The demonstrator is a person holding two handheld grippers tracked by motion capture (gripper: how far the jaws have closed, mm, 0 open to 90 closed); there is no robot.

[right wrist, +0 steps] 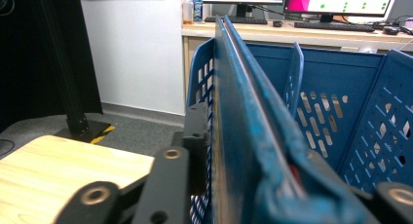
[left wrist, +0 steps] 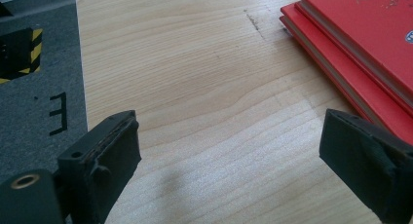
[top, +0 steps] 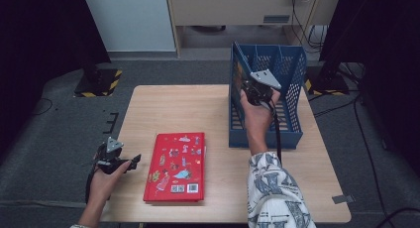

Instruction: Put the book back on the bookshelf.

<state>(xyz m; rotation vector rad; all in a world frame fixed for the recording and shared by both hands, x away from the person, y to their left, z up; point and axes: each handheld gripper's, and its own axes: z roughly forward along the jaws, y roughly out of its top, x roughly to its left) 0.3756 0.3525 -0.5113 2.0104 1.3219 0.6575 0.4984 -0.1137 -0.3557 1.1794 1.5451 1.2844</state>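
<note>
A blue-covered book stands on edge in the blue file basket at the table's far right, against the basket's left wall, its long edge running away from the right gripper. That gripper's jaws straddle its near end; whether the pads press on the cover is hard to tell up close. The right forearm reaches forward, wrist level. The left gripper, jaws wide apart and empty, rests low by the table's near left, pointing at the red books stacked just beside it.
</note>
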